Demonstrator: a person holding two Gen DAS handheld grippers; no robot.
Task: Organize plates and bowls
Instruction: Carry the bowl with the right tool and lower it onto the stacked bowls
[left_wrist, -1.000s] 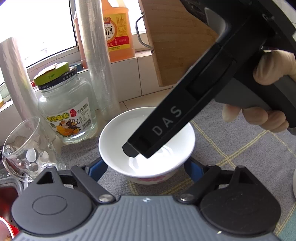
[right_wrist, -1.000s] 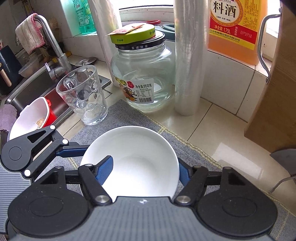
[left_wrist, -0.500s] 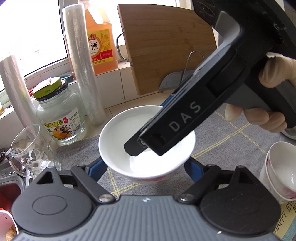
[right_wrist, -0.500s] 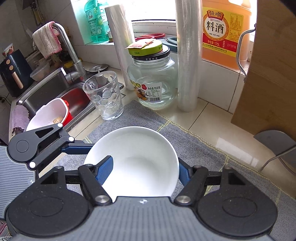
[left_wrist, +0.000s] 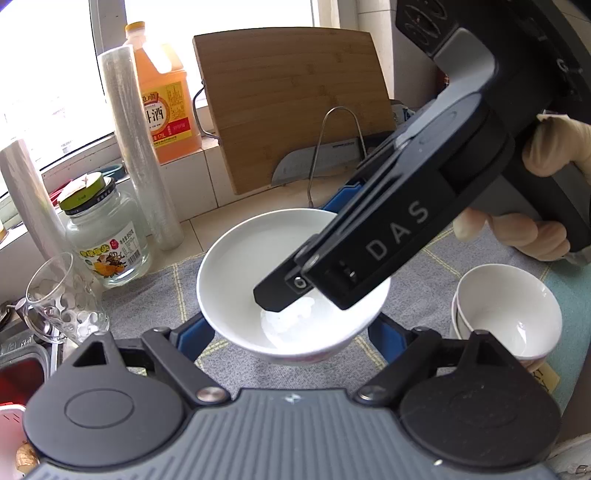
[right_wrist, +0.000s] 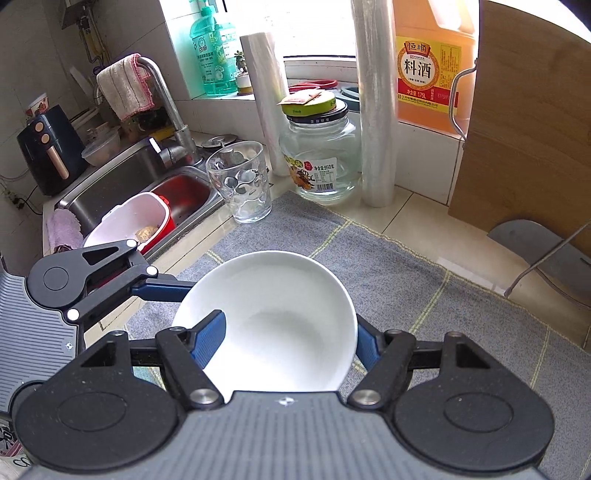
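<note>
A white bowl (left_wrist: 240, 266) hangs above the grey mat (left_wrist: 147, 299), held by both grippers. My left gripper (left_wrist: 290, 336) is shut on it, a blue finger pressing each side of its lower wall. My right gripper (right_wrist: 288, 336) is shut on the same bowl (right_wrist: 280, 314): its left finger lies inside, its right finger sits outside the right rim. In the left wrist view the right tool's black body (left_wrist: 406, 229) crosses over the bowl, gripped by a gloved hand (left_wrist: 517, 236). A stack of white bowls (left_wrist: 509, 306) stands on the mat to the right.
A dimpled glass (right_wrist: 240, 184), a lidded jar (right_wrist: 321, 158), two film rolls (right_wrist: 376, 110) and an orange bottle (right_wrist: 432, 62) line the back left. A cutting board (left_wrist: 291, 103) and a cleaver (left_wrist: 317, 162) lean behind. A sink (right_wrist: 122, 173) holding a red-and-white basket lies to the left.
Both grippers have carried the bowl up and to the right, away from the jar and glass. The stack of white bowls has come into the left wrist view.
</note>
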